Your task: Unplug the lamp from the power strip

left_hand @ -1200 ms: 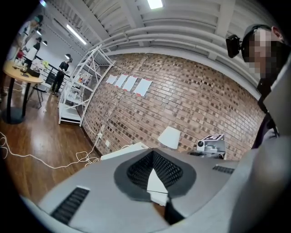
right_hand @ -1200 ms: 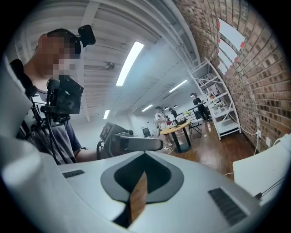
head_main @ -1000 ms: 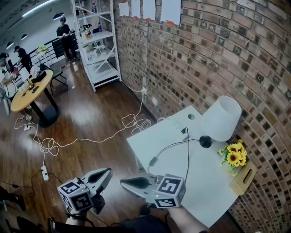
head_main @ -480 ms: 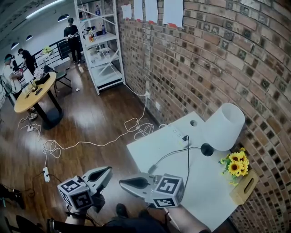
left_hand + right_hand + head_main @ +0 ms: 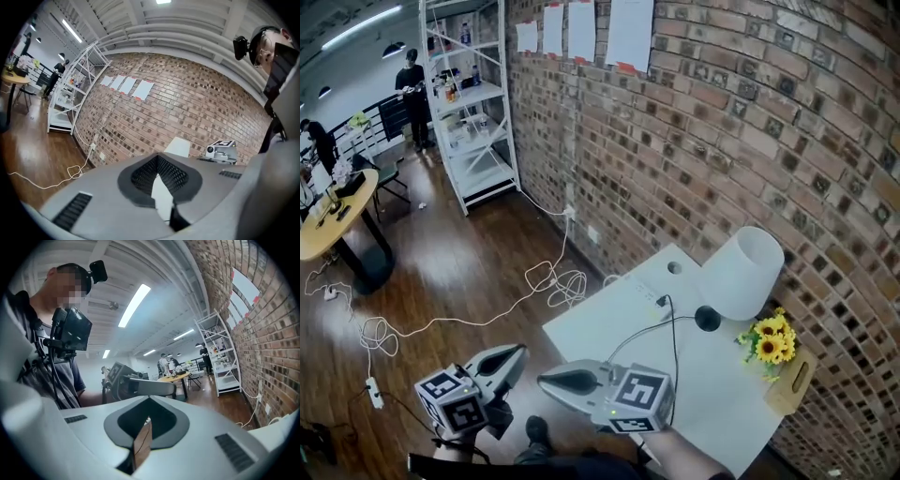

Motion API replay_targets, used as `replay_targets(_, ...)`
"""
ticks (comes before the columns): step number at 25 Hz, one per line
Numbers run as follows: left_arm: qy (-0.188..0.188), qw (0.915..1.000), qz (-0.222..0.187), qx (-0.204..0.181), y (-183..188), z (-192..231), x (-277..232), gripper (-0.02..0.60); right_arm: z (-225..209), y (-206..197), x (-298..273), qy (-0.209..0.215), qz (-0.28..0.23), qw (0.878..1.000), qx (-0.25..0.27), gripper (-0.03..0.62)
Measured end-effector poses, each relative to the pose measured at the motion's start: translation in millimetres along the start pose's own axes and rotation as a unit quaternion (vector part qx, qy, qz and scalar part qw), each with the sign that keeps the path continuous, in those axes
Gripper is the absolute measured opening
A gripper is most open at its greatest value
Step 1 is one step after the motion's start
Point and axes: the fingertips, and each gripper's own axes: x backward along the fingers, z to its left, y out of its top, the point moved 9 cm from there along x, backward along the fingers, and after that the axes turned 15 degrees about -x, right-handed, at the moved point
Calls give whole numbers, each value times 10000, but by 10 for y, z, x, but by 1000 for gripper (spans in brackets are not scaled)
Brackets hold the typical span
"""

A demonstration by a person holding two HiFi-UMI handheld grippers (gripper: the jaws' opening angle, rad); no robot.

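Note:
On the white table (image 5: 581, 323) by the brick wall stands a lamp with a white shade (image 5: 741, 270) and a black base (image 5: 707, 319). Its black cord (image 5: 673, 342) runs to a black plug (image 5: 662, 302) sitting in the white power strip (image 5: 643, 291). My left gripper (image 5: 521, 353) hangs over the floor, left of the table's near corner, shut and empty. My right gripper (image 5: 544, 380) is at the table's near edge, shut with nothing in it. In the left gripper view the shut left gripper (image 5: 159, 165) faces the lamp shade (image 5: 178, 146). The right gripper (image 5: 147, 420) points back into the room.
Yellow sunflowers (image 5: 761, 345) and a wooden box (image 5: 793, 380) stand at the table's right end. A white cable (image 5: 551, 277) loops over the wooden floor from a wall socket (image 5: 570, 212). White shelving (image 5: 473, 103), a round table (image 5: 328, 225) and people are farther back.
The head view has shifted: the table, lamp and wall now lie a little further left. Both grippers have drifted with it and stay shut and empty, still apart from the plug.

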Motion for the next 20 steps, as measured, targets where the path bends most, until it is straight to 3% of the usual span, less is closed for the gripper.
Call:
replay_targets(5,-287,9991,77,-287,179,456,-17,18,-182,236,-366,-321,-99,9994,84,-11)
replay_targets(9,-256,9985,87,-478,174,987,47,18,-322,347,-648,-451,-137,9989,55,-11)
replay_targets(20,-455,9982,-107,-385,305,1691,164,18,-500,524,-1267,-646,40,9979,102,-11)
